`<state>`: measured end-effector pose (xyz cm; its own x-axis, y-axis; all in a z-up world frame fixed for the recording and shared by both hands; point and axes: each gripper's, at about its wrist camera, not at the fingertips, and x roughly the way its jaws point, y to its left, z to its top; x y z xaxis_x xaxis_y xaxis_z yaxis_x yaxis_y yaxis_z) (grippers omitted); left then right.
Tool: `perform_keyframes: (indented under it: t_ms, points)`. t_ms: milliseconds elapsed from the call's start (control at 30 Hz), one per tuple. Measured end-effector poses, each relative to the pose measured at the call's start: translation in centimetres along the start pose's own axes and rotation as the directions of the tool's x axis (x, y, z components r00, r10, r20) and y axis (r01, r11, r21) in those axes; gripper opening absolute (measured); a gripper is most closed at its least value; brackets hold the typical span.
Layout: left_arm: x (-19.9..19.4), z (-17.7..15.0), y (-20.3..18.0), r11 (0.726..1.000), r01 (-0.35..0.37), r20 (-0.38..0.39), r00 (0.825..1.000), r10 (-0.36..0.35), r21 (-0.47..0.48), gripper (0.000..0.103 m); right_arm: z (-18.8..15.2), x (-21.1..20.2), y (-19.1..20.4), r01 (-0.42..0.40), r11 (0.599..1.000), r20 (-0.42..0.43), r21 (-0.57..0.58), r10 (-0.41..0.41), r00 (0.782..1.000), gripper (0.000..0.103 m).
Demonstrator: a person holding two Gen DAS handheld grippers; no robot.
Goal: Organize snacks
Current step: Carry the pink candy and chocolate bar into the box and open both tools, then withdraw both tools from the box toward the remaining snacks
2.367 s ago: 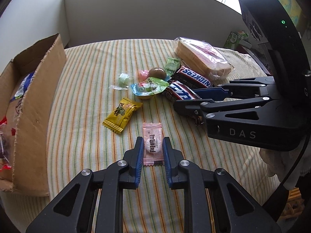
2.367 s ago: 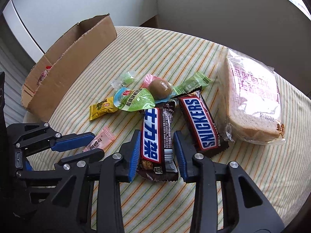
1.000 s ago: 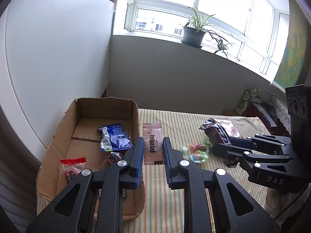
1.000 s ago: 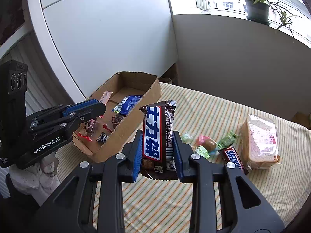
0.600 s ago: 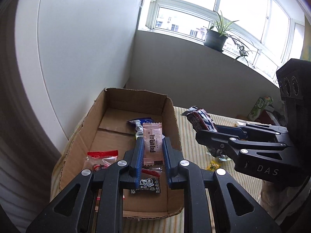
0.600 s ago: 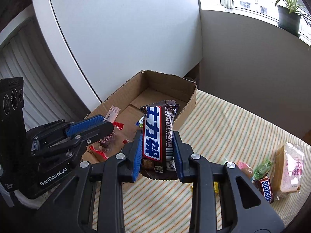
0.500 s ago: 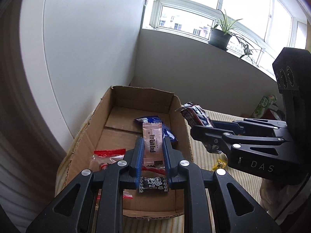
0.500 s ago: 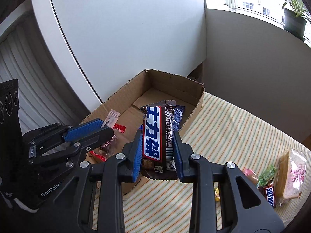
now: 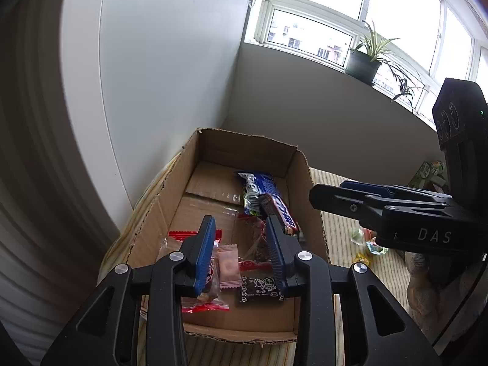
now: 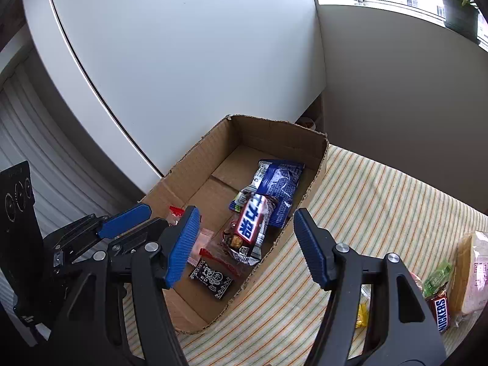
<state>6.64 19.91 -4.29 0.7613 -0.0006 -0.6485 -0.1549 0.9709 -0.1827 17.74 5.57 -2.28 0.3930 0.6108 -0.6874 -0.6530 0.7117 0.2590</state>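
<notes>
My left gripper (image 9: 241,253): jaws opening, holding nothing | pink sachet (image 9: 228,266) below them in the cardboard box (image 9: 210,145), long axis toward the far wall | my right gripper (image 10: 244,244): jaws opening, empty | chocolate bar (image 10: 250,225) in the box near its right wall, long axis slanting toward the far right corner.

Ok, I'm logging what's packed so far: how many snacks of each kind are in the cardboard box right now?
Blue packet: 1
Chocolate bar: 1
Pink sachet: 1
Black packet: 1
Clear red-edged packets: 2, as far as I can tell
Total: 6
</notes>
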Motion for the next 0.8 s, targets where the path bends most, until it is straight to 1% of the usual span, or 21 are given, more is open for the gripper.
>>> perform_keyframes:
  t_ms: [133, 300, 467, 667, 800]
  points:
    - [-0.3, 0.0, -0.9, 1.000, 0.026, 0.008, 1.000, -0.026, 0.016, 0.033, -0.8, -2.1, -1.1, 0.027, 1.000, 0.013, -0.003, -0.027, 1.000, 0.067]
    - [-0.1, 0.1, -2.9, 0.996, 0.078, 0.006, 0.997, -0.078, 0.045, 0.033, -2.5, -4.9, -4.1, 0.087, 0.996, 0.021, 0.020, -0.087, 0.996, 0.067]
    - [0.4, -0.2, -6.1, 0.987, 0.126, -0.010, 0.992, -0.126, 0.095, 0.033, -4.4, -7.4, -7.9, 0.134, 0.989, 0.007, 0.064, -0.134, 0.991, 0.067]
    - [1.3, -1.2, -10.2, 0.969, 0.186, -0.053, 0.982, -0.180, 0.160, 0.033, -6.6, -9.6, -11.3, 0.185, 0.979, -0.009, 0.088, -0.185, 0.983, 0.066]
    - [2.7, -2.1, -12.4, 0.957, 0.222, -0.107, 0.973, -0.205, 0.185, 0.033, -7.8, -10.3, -13.2, 0.193, 0.976, -0.032, 0.100, -0.191, 0.981, 0.058]
